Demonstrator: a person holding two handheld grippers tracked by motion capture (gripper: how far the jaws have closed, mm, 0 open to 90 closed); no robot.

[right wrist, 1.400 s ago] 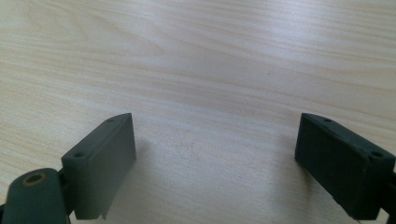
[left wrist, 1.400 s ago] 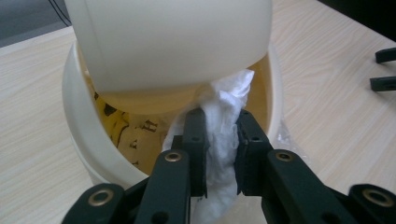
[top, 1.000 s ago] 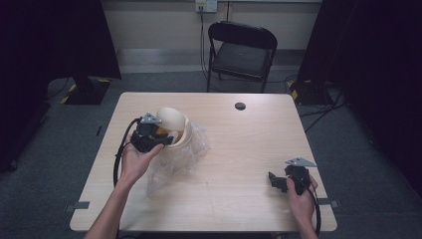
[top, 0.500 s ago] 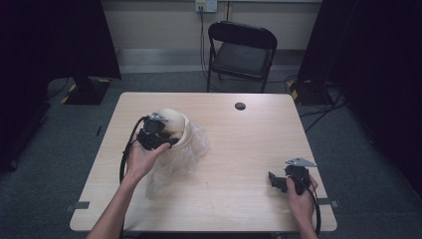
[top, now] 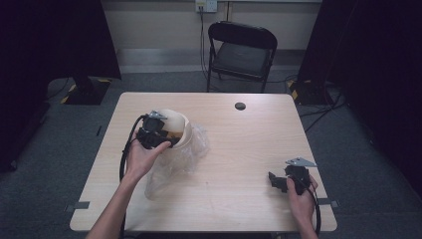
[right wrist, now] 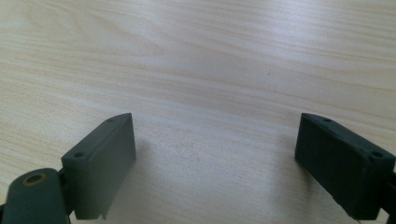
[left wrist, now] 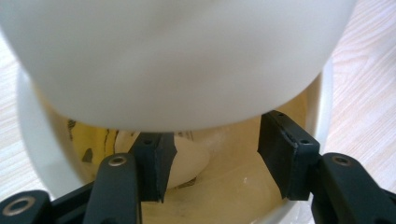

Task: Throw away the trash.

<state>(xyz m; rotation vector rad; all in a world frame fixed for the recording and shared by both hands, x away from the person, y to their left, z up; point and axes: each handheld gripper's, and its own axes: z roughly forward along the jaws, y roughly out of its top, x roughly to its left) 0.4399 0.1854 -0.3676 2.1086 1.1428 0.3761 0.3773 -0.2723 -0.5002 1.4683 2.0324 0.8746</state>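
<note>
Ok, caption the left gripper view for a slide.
Left gripper, jaws open, reaching into a cream bowl holding banana pieces.

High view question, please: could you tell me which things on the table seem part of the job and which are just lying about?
In use, as far as I can judge:
- left tool, open, reaching into the cream bowl
- clear plastic bag beside that bowl

Lying about:
- small black disc near the far edge
- right tool, open over bare table
</note>
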